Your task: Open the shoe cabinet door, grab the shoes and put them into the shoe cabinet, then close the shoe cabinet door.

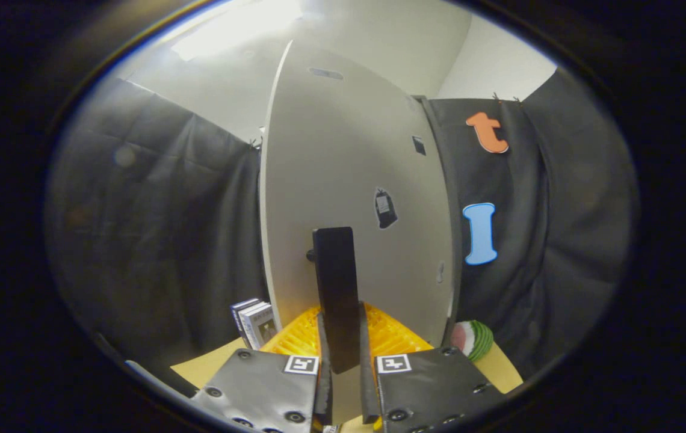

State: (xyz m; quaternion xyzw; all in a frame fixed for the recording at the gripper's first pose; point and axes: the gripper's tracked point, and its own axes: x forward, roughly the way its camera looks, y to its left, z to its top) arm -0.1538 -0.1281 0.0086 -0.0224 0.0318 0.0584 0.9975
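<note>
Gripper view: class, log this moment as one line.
gripper: shut on door handle | cabinet door: held | shoes: not stowed

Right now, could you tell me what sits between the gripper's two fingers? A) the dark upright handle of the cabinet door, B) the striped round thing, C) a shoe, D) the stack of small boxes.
A: the dark handle of the pale cabinet door stands upright in the narrow gap of the gripper, with a finger close on each side, though whether both press on it is unclear.

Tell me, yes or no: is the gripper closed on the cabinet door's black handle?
Yes, the gripper has both fingers pressed against the black handle of the cabinet door.
</note>
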